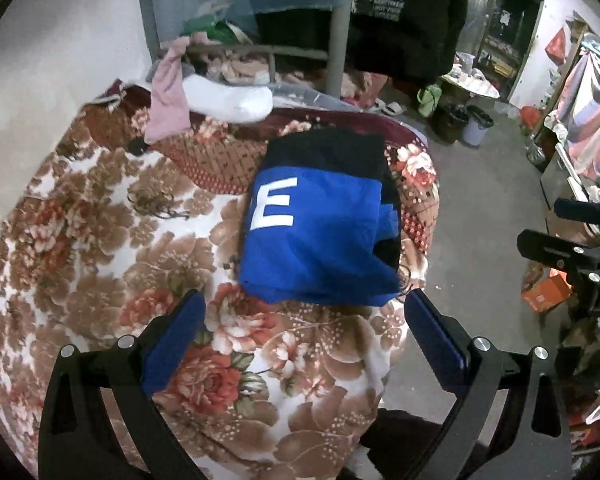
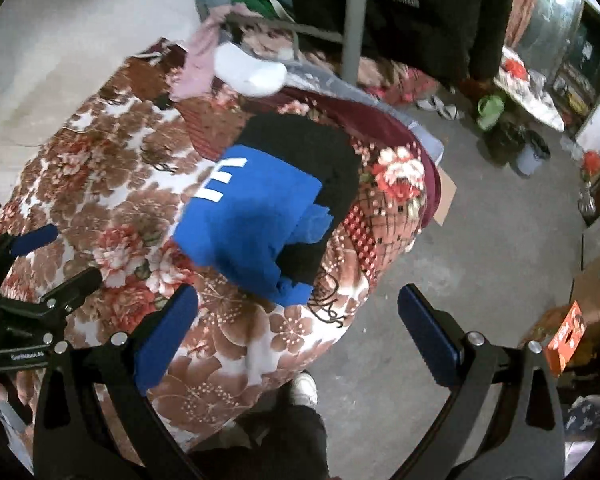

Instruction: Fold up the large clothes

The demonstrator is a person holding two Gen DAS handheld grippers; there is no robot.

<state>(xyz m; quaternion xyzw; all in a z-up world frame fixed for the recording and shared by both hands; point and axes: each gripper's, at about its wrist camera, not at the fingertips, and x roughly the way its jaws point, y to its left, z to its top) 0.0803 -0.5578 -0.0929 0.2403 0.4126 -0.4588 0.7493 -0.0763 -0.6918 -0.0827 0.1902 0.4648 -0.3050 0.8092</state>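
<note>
In the left wrist view, the blue and black garment [image 1: 320, 232] is seen folded into a compact bundle on the floral blanket [image 1: 100, 240] of the bed, near its right edge. A white letter E [image 1: 274, 208] is shown on the blue part. The left tongs [image 1: 304, 332] are held apart above the blanket, just near the garment, and nothing is gripped. A white bundle [image 1: 228, 100] and a pink cloth [image 1: 168, 96] are placed at the far end of the bed.

In the right wrist view, the right tongs [image 2: 296, 328] are also spread wide, empty, over the near edge of the bed. The same garment [image 2: 268, 216] is seen beyond them. The left tongs [image 2: 56, 256] are visible at the left side. An orange box [image 2: 566, 336] is seen on the floor at the right.
</note>
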